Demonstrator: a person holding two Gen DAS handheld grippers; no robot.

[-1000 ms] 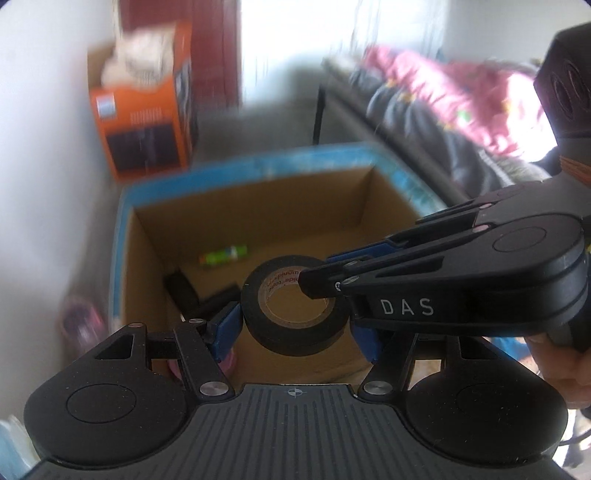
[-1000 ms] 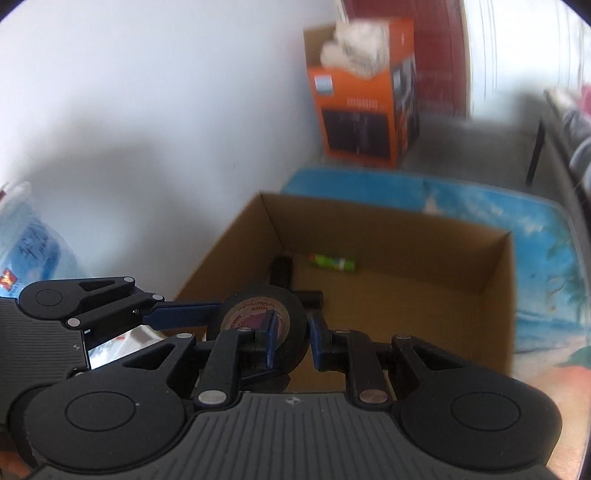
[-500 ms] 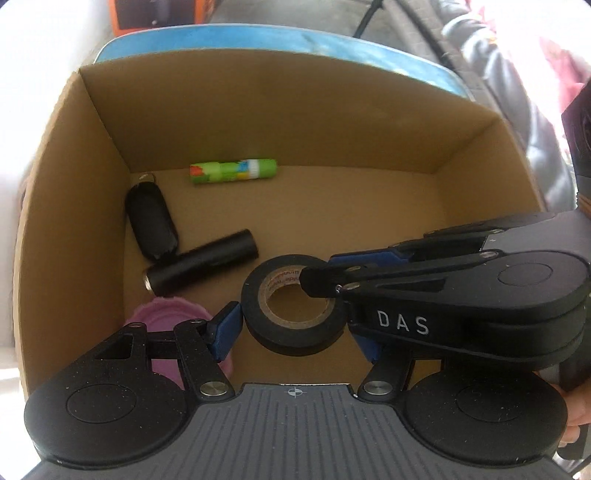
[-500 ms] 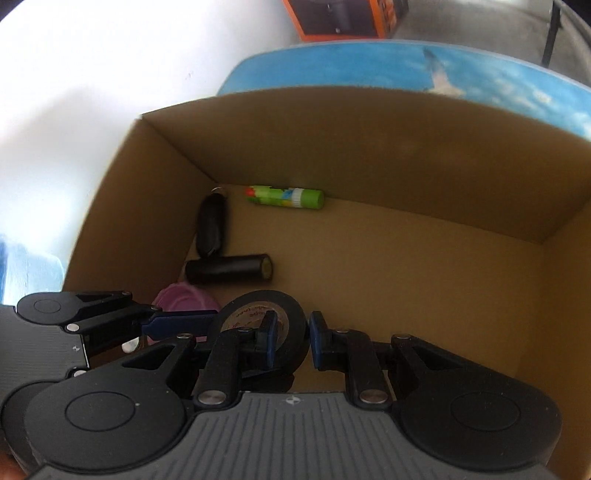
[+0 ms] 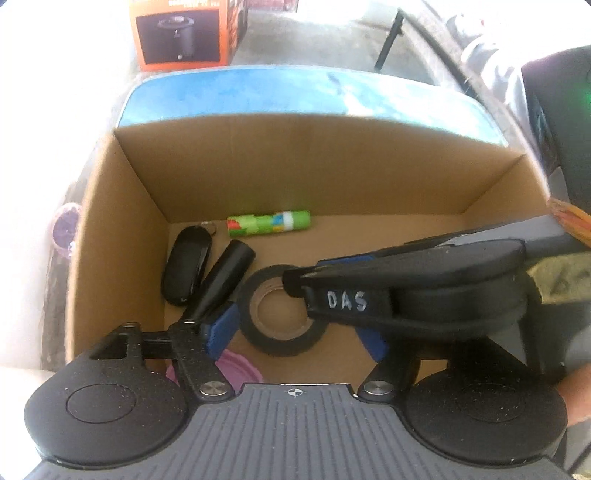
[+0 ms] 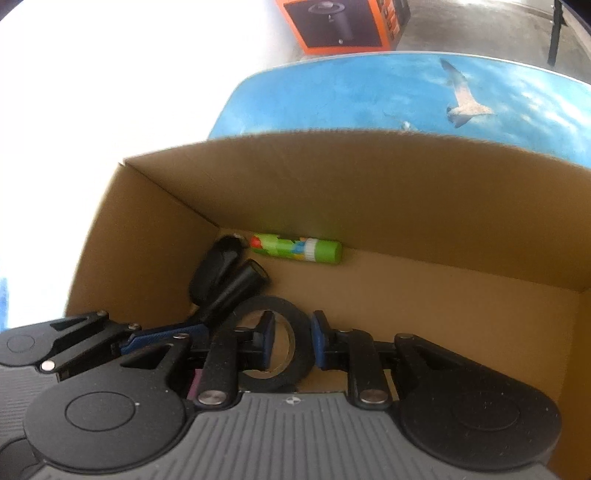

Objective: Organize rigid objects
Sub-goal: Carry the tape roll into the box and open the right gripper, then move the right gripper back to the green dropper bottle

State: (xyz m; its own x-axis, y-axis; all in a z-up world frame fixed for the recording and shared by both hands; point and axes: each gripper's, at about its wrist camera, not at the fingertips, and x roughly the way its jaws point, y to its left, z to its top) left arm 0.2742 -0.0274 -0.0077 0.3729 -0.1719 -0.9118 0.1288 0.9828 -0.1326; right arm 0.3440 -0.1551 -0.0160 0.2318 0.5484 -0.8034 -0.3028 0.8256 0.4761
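Observation:
A black tape roll (image 5: 277,334) lies flat on the floor of an open cardboard box (image 5: 295,162). My left gripper (image 5: 297,334) straddles the roll and its jaws are opening; the blue pads (image 5: 221,328) stand clear of its sides. My right gripper (image 6: 293,339) comes in from the right with one finger in the roll's hole and one outside. The ring's wall (image 6: 301,354) sits between its pads. Those jaws are opening too, and a slit shows beside the inner pad.
At the box's back left lie a green glue stick (image 5: 267,223), a black key fob (image 5: 186,266) and a black cylinder (image 5: 225,280). A pink lid (image 5: 236,369) lies under the left finger. The box stands on a blue bird-print tabletop (image 6: 369,92). An orange carton (image 5: 181,33) stands beyond.
Both grippers came down into the box with the roll, which now lies flat on its floor. The left jaws have widened off it. The black cylinder has swung against the key fob.

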